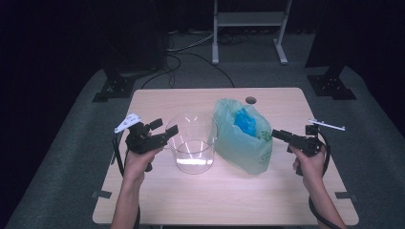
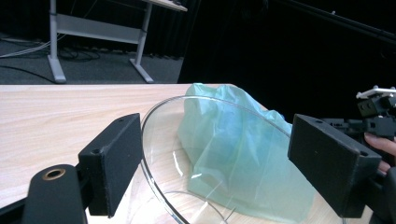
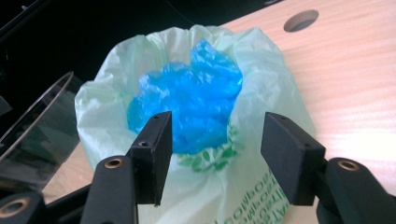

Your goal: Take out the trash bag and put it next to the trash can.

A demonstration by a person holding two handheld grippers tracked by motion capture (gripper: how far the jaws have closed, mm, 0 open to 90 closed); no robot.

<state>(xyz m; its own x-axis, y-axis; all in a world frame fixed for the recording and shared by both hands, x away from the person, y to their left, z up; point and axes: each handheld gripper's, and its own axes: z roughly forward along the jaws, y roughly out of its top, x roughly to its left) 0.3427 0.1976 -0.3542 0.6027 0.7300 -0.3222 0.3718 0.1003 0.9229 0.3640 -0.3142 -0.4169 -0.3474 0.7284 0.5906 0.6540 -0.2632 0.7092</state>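
Note:
A clear round plastic container (image 1: 193,143) stands upright on the wooden table (image 1: 224,191), left of centre. Right beside it sits a pale green plastic bag (image 1: 246,148), its mouth open on crumpled blue plastic (image 1: 246,121). My left gripper (image 1: 165,128) is open at the container's left side. In the left gripper view the container's rim (image 2: 154,116) curves between the wide jaws of the left gripper (image 2: 224,163), close to the left one. My right gripper (image 1: 276,135) is open at the bag's right side. In the right gripper view it (image 3: 223,156) straddles the bag's near edge (image 3: 210,186) below the blue plastic (image 3: 191,102).
A round cable hole (image 1: 250,100) lies in the table's far edge behind the bag. Black stand bases (image 1: 114,86) (image 1: 332,83) sit on the carpet at both far corners, and a white desk frame (image 1: 248,19) stands further back. The right hand and gripper (image 2: 376,116) show beyond the bag.

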